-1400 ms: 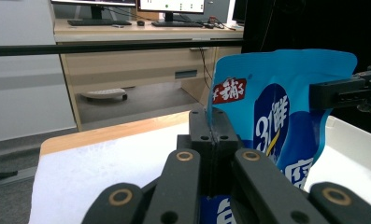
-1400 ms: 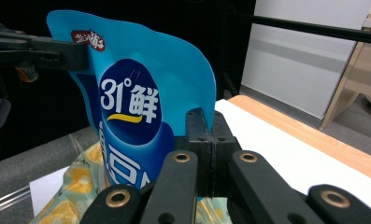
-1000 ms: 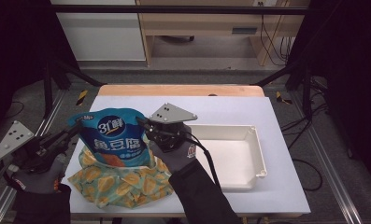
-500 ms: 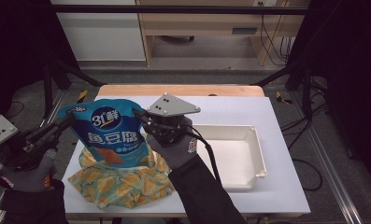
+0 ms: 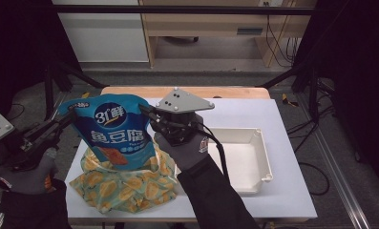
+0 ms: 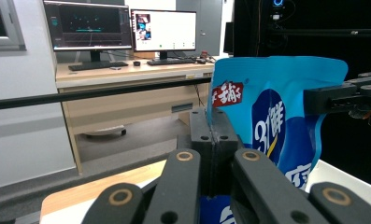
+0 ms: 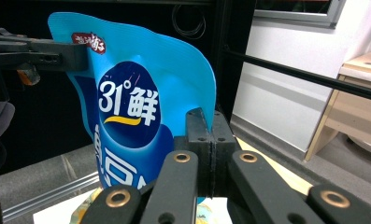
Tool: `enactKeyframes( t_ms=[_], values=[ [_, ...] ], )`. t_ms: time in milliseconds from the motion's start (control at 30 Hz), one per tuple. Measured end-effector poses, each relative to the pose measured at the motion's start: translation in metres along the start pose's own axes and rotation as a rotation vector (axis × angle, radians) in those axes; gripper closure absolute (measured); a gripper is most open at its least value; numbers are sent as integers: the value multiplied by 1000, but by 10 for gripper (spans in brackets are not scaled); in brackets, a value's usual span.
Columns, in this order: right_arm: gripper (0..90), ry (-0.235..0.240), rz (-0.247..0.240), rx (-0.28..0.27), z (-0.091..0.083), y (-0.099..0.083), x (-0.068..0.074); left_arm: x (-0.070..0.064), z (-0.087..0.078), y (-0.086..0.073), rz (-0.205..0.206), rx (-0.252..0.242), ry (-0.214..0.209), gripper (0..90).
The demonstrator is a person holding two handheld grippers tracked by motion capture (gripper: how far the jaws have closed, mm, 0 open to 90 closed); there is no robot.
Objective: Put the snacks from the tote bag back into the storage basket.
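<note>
A blue snack bag (image 5: 111, 126) with white lettering is held upright in the air above the table's left half. My left gripper (image 5: 67, 117) is shut on its top left corner; in the left gripper view the jaws (image 6: 212, 135) pinch the blue snack bag (image 6: 276, 126) by its edge. On its top right corner my right gripper (image 5: 148, 112) is shut, and the right gripper view has the jaws (image 7: 211, 135) closed on the blue snack bag (image 7: 141, 112) too. Under the bag lies a yellow and green patterned pouch (image 5: 125, 188) on the table.
A white rectangular tray (image 5: 263, 157) sits on the white table top (image 5: 282, 200) to the right of my right hand. Beyond the table's wooden far edge (image 5: 187, 90) are a desk and dark stand legs. Monitors (image 6: 122, 28) stand on a desk behind.
Both grippers have lifted the blue bag higher and stretched it upright. The left hand moved outward to the left, off the table's edge.
</note>
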State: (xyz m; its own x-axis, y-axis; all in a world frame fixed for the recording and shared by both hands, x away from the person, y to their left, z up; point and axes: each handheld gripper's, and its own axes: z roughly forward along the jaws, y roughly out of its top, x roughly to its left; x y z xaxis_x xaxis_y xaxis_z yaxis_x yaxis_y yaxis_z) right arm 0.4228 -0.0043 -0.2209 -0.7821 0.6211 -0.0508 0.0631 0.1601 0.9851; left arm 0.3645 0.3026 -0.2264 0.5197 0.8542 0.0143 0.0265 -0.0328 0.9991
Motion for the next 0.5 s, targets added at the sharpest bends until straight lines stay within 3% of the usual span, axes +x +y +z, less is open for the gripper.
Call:
enactKeyframes(
  t_ms=[500],
  values=[
    [900, -36, -14, -10, -25, 5, -9, -19, 13, 7, 16, -10, -36, 900]
  ],
)
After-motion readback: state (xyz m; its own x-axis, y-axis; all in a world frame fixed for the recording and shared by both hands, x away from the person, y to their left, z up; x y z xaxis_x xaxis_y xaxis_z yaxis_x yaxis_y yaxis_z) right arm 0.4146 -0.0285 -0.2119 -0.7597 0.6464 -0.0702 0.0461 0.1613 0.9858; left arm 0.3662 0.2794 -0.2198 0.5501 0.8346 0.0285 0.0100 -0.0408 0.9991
